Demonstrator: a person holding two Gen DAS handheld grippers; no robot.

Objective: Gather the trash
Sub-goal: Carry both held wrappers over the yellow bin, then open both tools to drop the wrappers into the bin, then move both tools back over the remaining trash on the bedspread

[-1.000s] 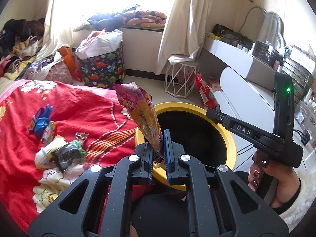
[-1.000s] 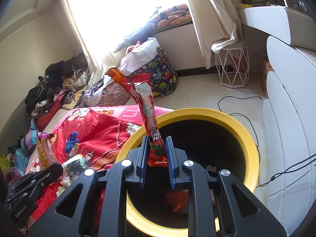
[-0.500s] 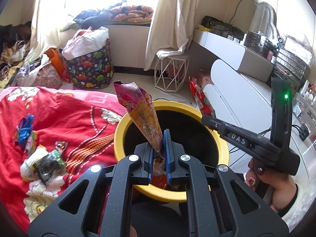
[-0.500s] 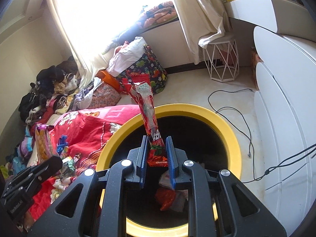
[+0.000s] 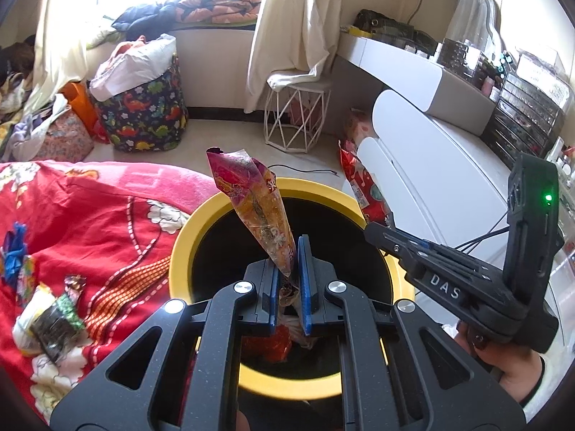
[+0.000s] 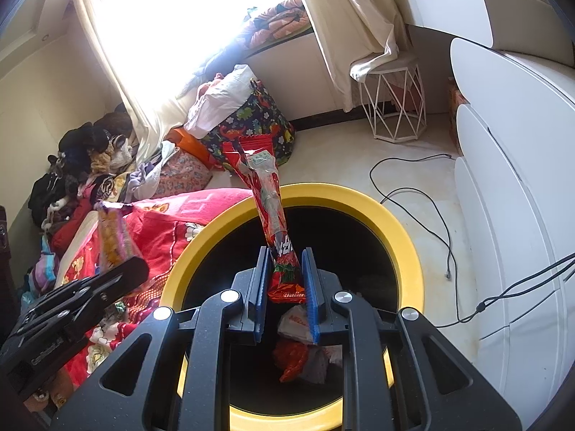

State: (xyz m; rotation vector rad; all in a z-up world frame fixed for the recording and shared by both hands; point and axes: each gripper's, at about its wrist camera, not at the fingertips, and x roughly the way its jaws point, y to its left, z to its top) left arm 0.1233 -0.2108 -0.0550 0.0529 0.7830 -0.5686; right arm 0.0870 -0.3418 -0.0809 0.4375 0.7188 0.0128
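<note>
My left gripper point(image 5: 288, 251) is shut on a pink-and-orange snack wrapper point(image 5: 251, 197) that stands up above the yellow-rimmed trash bin point(image 5: 187, 230). In the right wrist view my right gripper point(image 6: 286, 255) is shut on a red snack wrapper point(image 6: 267, 186), held over the same yellow-rimmed bin point(image 6: 402, 237). Crumpled wrappers point(image 6: 305, 355) lie at the bin's bottom. The right gripper's body point(image 5: 467, 280) and the hand holding it show at the right of the left wrist view. The left gripper's body point(image 6: 68, 309) with its wrapper point(image 6: 115, 237) appears at the left of the right wrist view.
A red flowered blanket point(image 5: 72, 215) on the bed carries more wrappers point(image 5: 54, 319) and a blue scrap point(image 5: 14, 251). Beyond the bin stand a dinosaur-print bag point(image 5: 143, 115), a white wire stool point(image 5: 298, 118) and white cabinets point(image 6: 521, 179). Cables point(image 6: 413, 194) lie on the floor.
In the left wrist view the bin has slid left and closer, so the pink wrapper now hangs over its opening. In the right wrist view the bin's inside shows more fully.
</note>
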